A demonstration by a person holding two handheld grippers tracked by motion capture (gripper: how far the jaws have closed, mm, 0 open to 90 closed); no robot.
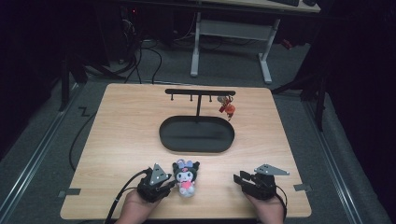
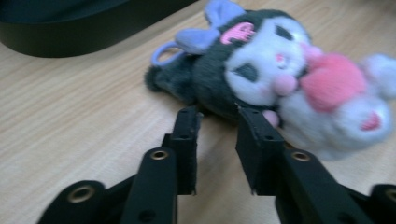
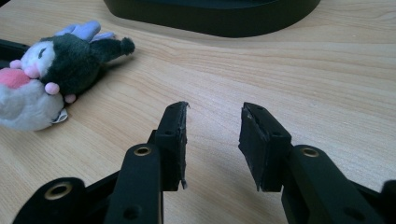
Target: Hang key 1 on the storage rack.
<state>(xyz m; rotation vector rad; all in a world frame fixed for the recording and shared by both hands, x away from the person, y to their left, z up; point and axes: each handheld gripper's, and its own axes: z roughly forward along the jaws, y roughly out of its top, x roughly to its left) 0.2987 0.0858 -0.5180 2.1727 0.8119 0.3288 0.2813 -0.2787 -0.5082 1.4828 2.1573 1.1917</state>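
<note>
Two claws sit apart and empty: left claw [image 2: 217,116] should close squarely on the plush keychain [image 2: 275,74] by its head; right claw [image 3: 212,116] waits.

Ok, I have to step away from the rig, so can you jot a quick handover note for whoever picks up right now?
Left gripper: open, jaws apart with nothing between them, tips right at the plush toy's head.
Right gripper: open and empty over bare table, off to the toy's side.
The toy lies on the table's near edge, in front of the black tray. The hook stand behind the tray has a small red keychain on one hook.
Done: one keychain hung.
Left: probably grasp the toy and hang it.
</note>
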